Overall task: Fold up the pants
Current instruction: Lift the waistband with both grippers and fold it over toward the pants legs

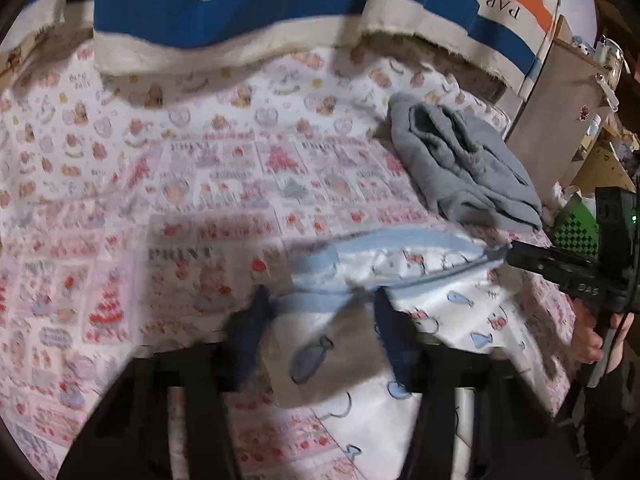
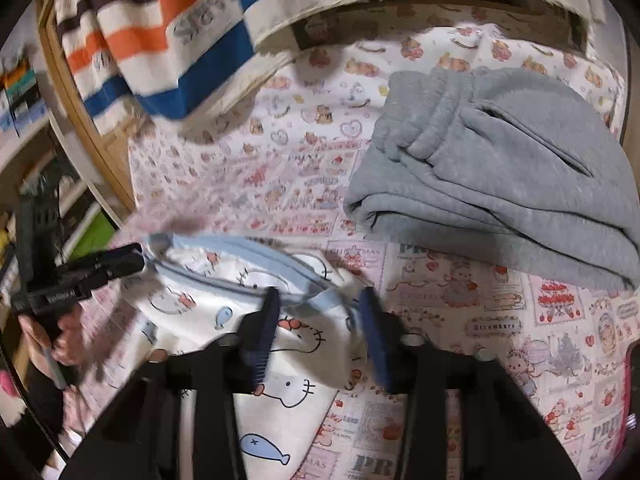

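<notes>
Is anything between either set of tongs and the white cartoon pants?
Nothing visible. Both the left tongs and right tongs are already at the waistband of the pants; the folded gray sweatpants lie apart, farther back.

Motion blur smears the pants point(image 1: 384, 264) waistband in the left wrist view, so whether the left tongs point(image 1: 320, 304) pinch it cannot be told. At twelve o'clock the striped blanket point(image 2: 192, 56) runs off the frame, its lettering unreadable.

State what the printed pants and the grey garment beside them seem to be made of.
Printed pants: thin, smooth, faintly glossy woven cloth, maybe satin-like, going by the soft sheen on its folds; pale blue waistband.
Grey garment: thick matte knit, probably fleece or sweatshirt jersey, with bulky rounded folds.
</notes>
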Tool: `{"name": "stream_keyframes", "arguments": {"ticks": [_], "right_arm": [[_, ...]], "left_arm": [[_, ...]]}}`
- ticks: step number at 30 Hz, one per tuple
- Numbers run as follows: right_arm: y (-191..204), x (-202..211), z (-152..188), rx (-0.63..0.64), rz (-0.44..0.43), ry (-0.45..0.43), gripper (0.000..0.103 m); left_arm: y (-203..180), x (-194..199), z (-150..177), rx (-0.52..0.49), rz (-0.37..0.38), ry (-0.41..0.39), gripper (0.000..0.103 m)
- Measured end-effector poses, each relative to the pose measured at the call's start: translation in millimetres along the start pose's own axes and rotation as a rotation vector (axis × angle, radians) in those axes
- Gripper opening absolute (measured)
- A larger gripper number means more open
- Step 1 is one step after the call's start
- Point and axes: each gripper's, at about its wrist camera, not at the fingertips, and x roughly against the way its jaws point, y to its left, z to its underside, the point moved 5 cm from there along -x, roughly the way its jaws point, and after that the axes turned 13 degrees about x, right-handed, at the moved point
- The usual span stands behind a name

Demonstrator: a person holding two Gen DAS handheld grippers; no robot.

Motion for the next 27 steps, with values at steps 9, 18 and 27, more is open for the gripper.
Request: {"name": "stream_keyframes", "arguments": {"ticks": [9, 18, 27], "right_arm": [[8, 0, -5, 0.033, 0.026, -0.005, 0.005], [18, 37, 26, 0.065, 0.056, -0.032, 0.005], [40, 48, 67, 0.108, 0.044, 0.033, 0.005]], "left_arm": [[7, 10, 6, 0.019, 0.032, -0.01, 0.02], [-6, 49, 34, -0.126, 0.106, -0.072, 0.006], [1, 53, 82, -0.162, 0.096, -0.004, 0.007]]}}
